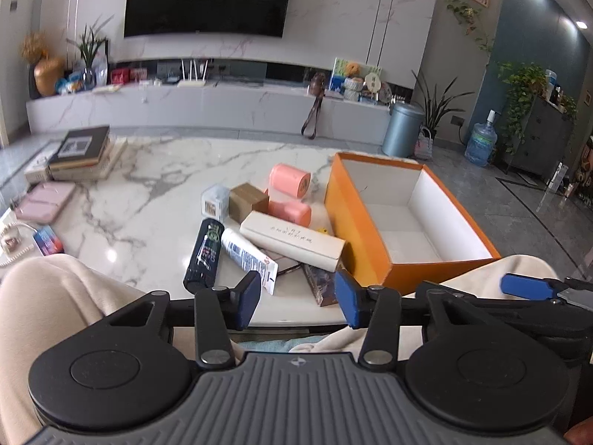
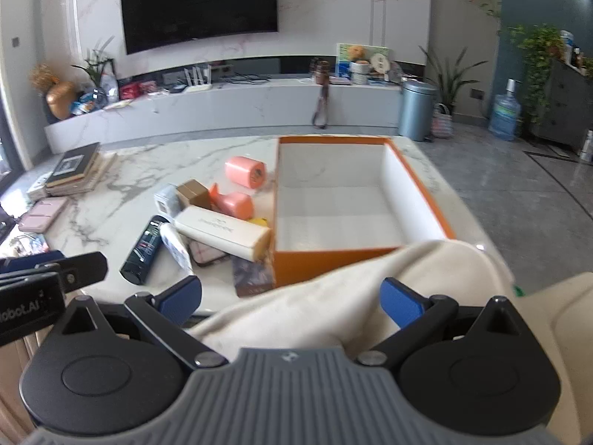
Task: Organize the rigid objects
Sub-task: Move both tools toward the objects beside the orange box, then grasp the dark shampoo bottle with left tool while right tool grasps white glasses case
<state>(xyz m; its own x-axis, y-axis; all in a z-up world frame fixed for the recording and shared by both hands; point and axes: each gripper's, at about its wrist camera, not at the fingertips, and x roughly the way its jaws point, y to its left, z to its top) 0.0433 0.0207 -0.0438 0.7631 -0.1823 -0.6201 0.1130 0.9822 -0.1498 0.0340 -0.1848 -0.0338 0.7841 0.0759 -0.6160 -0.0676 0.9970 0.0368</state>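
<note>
gaping empty, both grippers' jaws hold nothing.

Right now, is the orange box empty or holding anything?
Empty: the orange box shows only its bare white floor in both wrist views.

Box [image 1: 370, 230] right of clutter [image 1: 259, 230] on table [image 1: 148, 193]

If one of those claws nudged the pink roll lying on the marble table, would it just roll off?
Probably yes: the pink roll lies on its side on the glossy marble table. It looks light and would likely give a little when squeezed.
</note>
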